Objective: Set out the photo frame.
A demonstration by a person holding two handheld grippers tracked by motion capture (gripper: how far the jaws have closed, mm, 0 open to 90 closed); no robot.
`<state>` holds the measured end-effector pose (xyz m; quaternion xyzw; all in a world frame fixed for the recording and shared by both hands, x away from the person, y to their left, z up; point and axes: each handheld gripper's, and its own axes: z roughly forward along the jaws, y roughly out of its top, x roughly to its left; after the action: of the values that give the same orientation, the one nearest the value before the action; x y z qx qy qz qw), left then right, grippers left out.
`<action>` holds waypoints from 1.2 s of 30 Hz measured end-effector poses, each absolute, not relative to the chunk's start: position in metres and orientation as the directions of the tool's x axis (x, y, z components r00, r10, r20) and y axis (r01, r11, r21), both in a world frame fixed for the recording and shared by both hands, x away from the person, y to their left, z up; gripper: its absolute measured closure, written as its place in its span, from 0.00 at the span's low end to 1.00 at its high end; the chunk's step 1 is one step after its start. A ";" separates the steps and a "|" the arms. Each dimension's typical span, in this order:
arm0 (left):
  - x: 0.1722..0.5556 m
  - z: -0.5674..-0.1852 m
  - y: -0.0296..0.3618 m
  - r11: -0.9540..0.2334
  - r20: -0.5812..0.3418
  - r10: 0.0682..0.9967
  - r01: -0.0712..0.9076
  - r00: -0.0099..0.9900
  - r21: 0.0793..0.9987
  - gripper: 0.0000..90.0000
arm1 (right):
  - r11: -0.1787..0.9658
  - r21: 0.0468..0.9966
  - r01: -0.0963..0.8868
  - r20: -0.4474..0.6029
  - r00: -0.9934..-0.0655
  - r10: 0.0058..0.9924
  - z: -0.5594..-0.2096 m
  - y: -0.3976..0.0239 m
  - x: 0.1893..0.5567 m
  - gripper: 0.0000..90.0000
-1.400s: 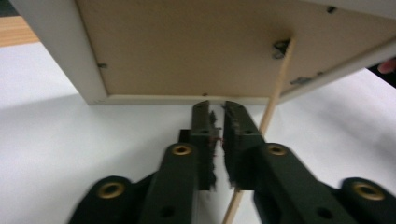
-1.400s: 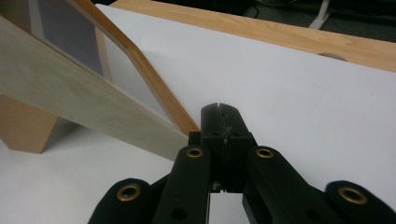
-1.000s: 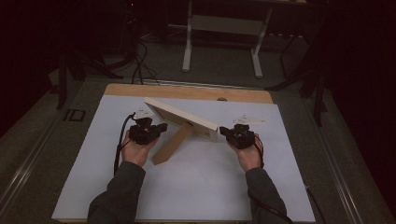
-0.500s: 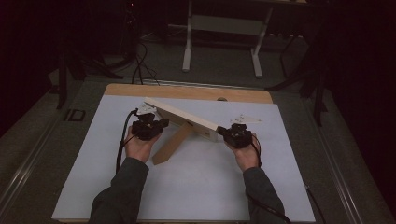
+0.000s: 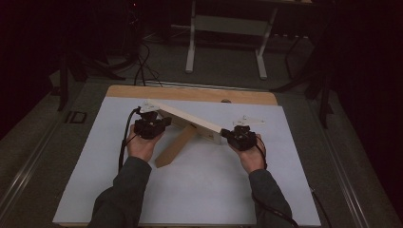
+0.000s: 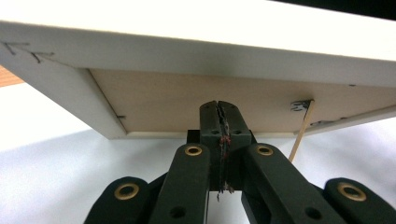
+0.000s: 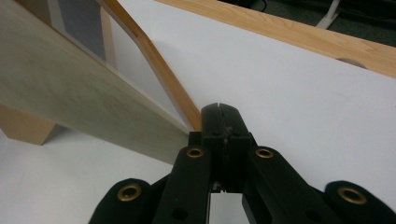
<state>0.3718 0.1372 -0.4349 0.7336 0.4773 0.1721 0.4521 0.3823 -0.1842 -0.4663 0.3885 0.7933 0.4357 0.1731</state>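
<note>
A pale flat panel [image 5: 185, 121] slants across the table, its left end higher, above a wooden prop [image 5: 175, 147]. My left gripper [image 5: 160, 123] is under the panel's raised left end. In the left gripper view its jaws [image 6: 219, 109] are shut and the tips touch the brown backing [image 6: 154, 100] inside a white frame edge [image 6: 187, 51]. A thin stick [image 6: 301, 133] hangs from the backing. My right gripper [image 5: 227, 136] is at the panel's low right end. Its jaws [image 7: 219, 112] are shut, the tips against the corner where a wooden strip [image 7: 154, 65] meets the panel [image 7: 70, 93].
A white sheet [image 5: 204, 190] covers the table, with a bare wooden strip [image 5: 190, 94] along the far edge. On the dark floor beyond stand a metal frame's legs [image 5: 223, 42] and cables [image 5: 142, 57]. A wooden block [image 7: 25, 126] shows under the panel.
My left gripper has crept slightly farther away under the panel's left end. The right gripper has stayed put, and both jaws are still shut.
</note>
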 end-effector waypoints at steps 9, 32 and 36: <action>0.377 -0.435 0.135 -0.132 -0.177 0.863 0.549 0.473 0.825 1.00 | 0.321 0.822 0.471 0.072 -0.645 0.761 -0.463 -0.183 0.385 1.00; 0.381 -0.435 0.130 -0.123 -0.212 0.843 0.560 0.494 0.819 1.00 | 0.349 0.817 0.458 0.075 -0.686 0.724 -0.456 -0.180 0.386 1.00; 0.380 -0.434 0.127 -0.127 -0.212 0.839 0.559 0.501 0.819 1.00 | 0.364 0.814 0.453 0.068 -0.696 0.715 -0.455 -0.180 0.385 1.00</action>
<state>0.3797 0.1272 -0.4340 0.7351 0.4757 0.1527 0.4583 0.3847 -0.1798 -0.4548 0.3598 0.8119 0.4345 0.1505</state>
